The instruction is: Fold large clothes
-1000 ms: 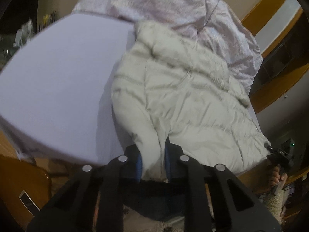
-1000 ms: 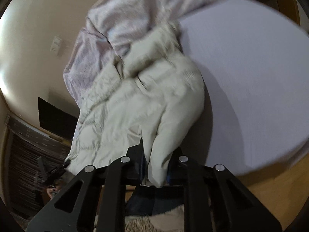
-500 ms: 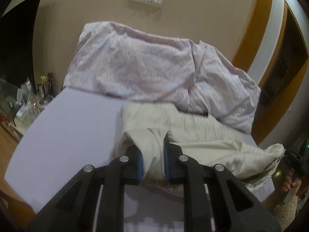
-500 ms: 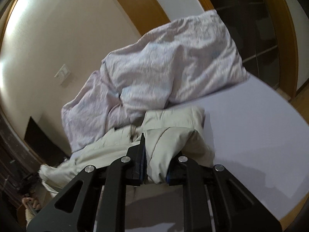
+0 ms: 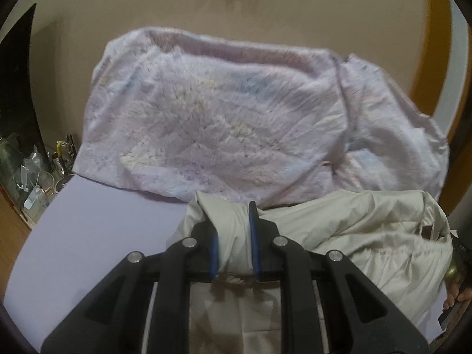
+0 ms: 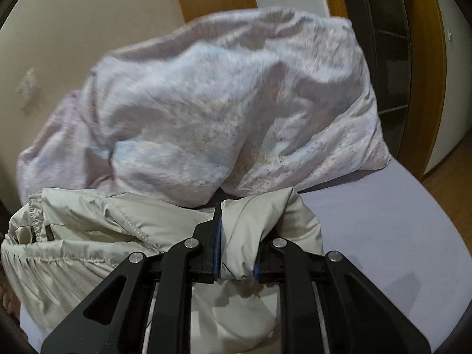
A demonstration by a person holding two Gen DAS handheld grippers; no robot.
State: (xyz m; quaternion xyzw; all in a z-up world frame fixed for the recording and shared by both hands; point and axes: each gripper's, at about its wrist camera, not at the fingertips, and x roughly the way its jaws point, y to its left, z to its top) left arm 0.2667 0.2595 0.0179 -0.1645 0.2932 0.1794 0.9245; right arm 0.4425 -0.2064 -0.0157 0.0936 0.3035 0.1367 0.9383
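We've got L gripper (image 5: pixel 231 236) & R gripper (image 6: pixel 236 236) both clamped on puffer jacket (image 5: pixel 354 230) (image 6: pixel 88 230), beside crumpled duvet (image 5: pixel 221 124) on bed (image 5: pixel 88 236).

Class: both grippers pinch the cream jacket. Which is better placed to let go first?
Left, probably: the left gripper holds jacket already near the quilt; the right gripper similar.

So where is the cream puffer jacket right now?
The cream puffer jacket lies on the lilac bed, against the crumpled duvet, pinched by left claw and right claw.
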